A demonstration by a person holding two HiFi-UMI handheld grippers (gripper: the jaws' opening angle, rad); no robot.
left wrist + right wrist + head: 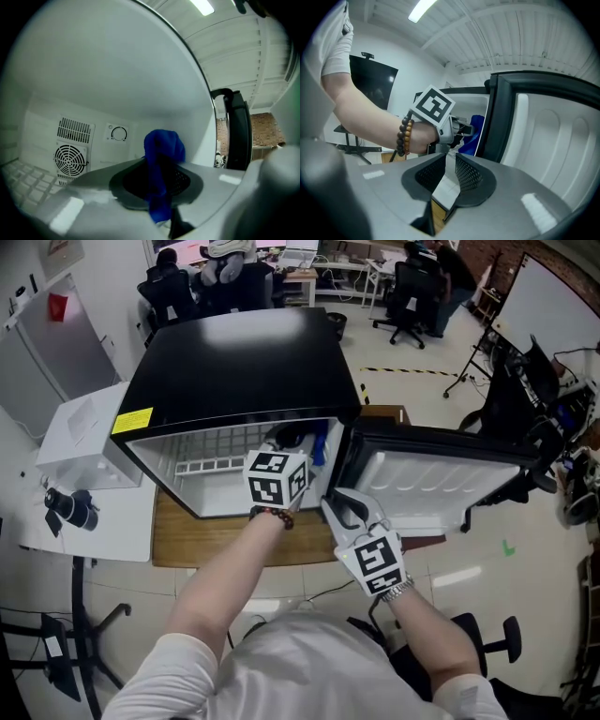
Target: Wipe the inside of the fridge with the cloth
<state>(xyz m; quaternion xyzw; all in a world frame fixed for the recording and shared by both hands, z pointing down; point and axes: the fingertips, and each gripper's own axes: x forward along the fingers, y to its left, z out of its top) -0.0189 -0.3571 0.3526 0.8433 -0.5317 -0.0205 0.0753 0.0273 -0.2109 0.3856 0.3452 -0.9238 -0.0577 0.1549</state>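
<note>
- I am clamping the blue cloth (pixel 163 147) in my left gripper (pixel 159 183) inside the fridge (pixel 244 362).
- I am holding my right gripper (pixel 446 174) narrowly parted, empty, beside the door (pixel 441 476).

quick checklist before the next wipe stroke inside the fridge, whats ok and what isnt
1. Cloth gripped: ok. The blue cloth is pinched between the jaws of the left claw.
2. Door out of the way: ok. The door of the fridge stands wide open to the right.
3. Left claw inside: ok. It reaches into the compartment, with the fan vent on the back wall ahead.
4. Cloth pressed on a surface: cannot tell. No view shows contact with a wall or the floor.
5. Right claw clear: ok. The right claw is outside by the door, jaws slightly apart with nothing between them.
</note>
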